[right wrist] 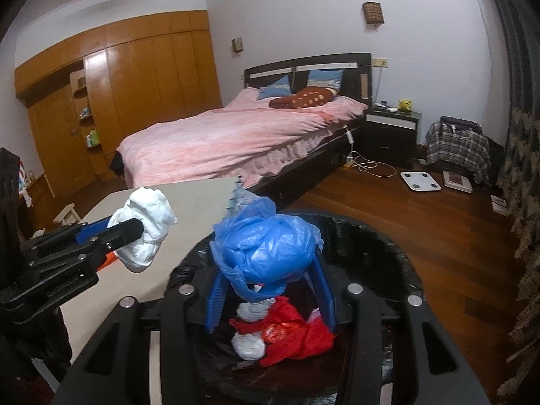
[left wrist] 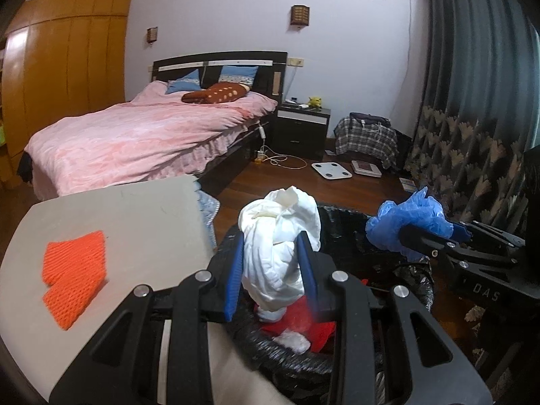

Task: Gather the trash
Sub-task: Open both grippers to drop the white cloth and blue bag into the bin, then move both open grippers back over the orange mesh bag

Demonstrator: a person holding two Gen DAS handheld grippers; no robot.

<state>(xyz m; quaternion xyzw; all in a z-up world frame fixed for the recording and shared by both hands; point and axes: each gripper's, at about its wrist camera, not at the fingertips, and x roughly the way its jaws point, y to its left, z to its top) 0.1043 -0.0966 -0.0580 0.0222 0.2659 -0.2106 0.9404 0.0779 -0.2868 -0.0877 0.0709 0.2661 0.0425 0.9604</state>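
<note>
My left gripper (left wrist: 271, 246) is shut on a crumpled white paper wad (left wrist: 280, 236) and holds it over the near-left rim of a black-lined trash bin (left wrist: 341, 216). It also shows in the right wrist view (right wrist: 145, 233). My right gripper (right wrist: 268, 270) is shut on a crumpled blue plastic bag (right wrist: 266, 246) above the bin (right wrist: 388, 246); the bag also shows in the left wrist view (left wrist: 408, 222). Red plastic trash (right wrist: 297, 337) and white wads (right wrist: 248, 346) lie inside the bin. An orange foam net (left wrist: 74, 270) lies on the grey table (left wrist: 135, 209).
A bed with a pink cover (right wrist: 236, 138) stands behind the table. A black nightstand (right wrist: 391, 131), a white scale (right wrist: 420, 180) and cables (right wrist: 371, 167) are on the wood floor. Patterned curtains (left wrist: 472, 155) hang at right. A wooden wardrobe (right wrist: 135, 84) is far left.
</note>
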